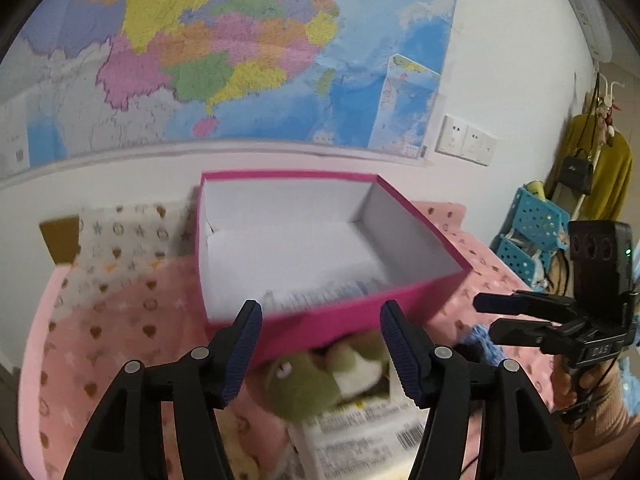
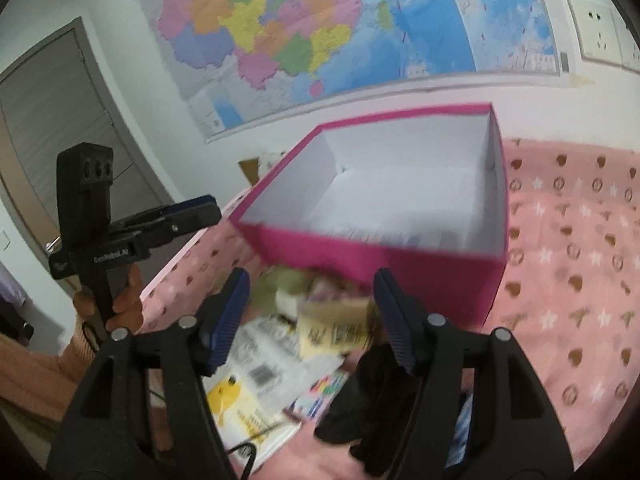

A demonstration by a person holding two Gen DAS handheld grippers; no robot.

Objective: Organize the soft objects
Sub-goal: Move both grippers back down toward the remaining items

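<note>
- Magenta cardboard box (image 1: 320, 240), white inside and lidless, sits on a pink star-and-heart blanket (image 1: 120, 320) at the centre of the left wrist view.
- Left gripper (image 1: 320, 344) fills 6 o'clock, its jaws spread apart with nothing pressed between the blue pads.
- Green plush toy (image 1: 308, 384) lies between and below those pads, just in front of the box's near wall; a printed plastic bag (image 1: 360, 436) lies under it.
- Right gripper (image 1: 504, 316) comes in at 3 o'clock, held by a hand (image 1: 580, 384).
- Colourful wall map (image 1: 224, 48) covers 12 o'clock.
- Pink blanket again carries the box (image 2: 400, 208) in the right wrist view, at centre toward 1 o'clock.
- Right gripper (image 2: 310, 320) at 6 o'clock stands parted, clamping nothing.
- Blurred plush toy (image 2: 284, 284) and a yellowish packet (image 2: 336, 324) lie between its pads, against the box's front wall.
- Black cloth (image 2: 372, 400) lies at 5 o'clock.
- Left gripper (image 2: 200, 210) shows at 9 o'clock; its opening I cannot tell from here.
</note>
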